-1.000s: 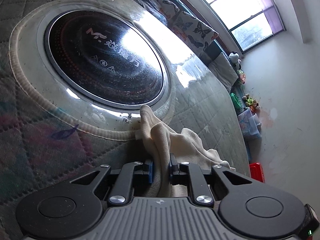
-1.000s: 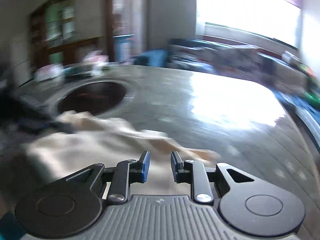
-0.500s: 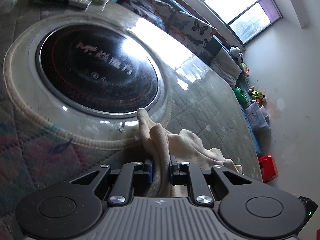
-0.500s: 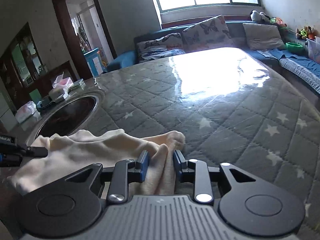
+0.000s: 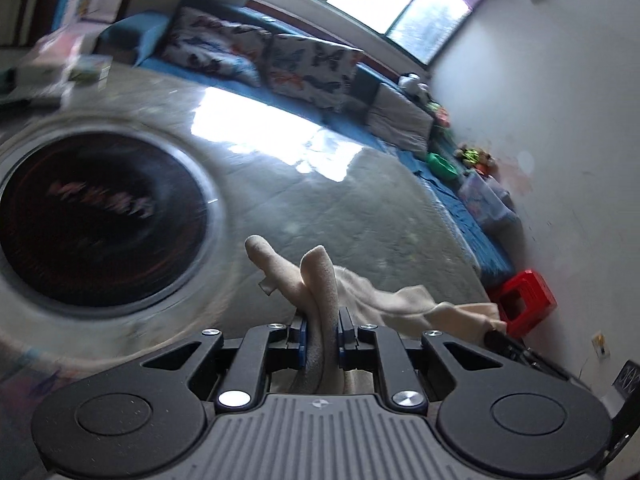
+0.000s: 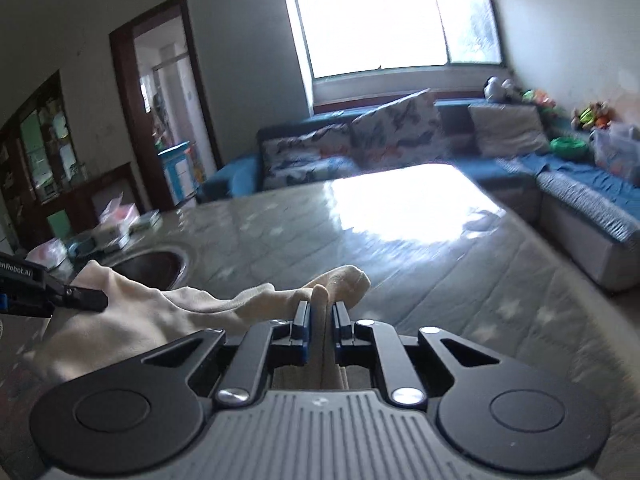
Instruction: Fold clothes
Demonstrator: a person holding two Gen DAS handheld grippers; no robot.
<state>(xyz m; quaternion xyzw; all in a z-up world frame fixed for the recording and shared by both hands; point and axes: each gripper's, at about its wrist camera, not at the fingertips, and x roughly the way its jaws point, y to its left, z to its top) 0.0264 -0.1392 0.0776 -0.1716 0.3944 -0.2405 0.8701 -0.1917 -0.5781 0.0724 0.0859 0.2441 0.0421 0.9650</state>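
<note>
Quilted table [image 6: 460,280], dark round cooktop [image 5: 92,220] beside tong-held cream garment [image 5: 320,280].

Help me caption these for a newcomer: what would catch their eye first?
First, the cream garment, pinched in the left claw and strung across to the right claw, whose jaws are closing on another fold of it. Next, the big dark round glass plate set into the quilted table, left of the cloth. Behind, a bright window glares over a blue sofa with butterfly cushions.
</note>
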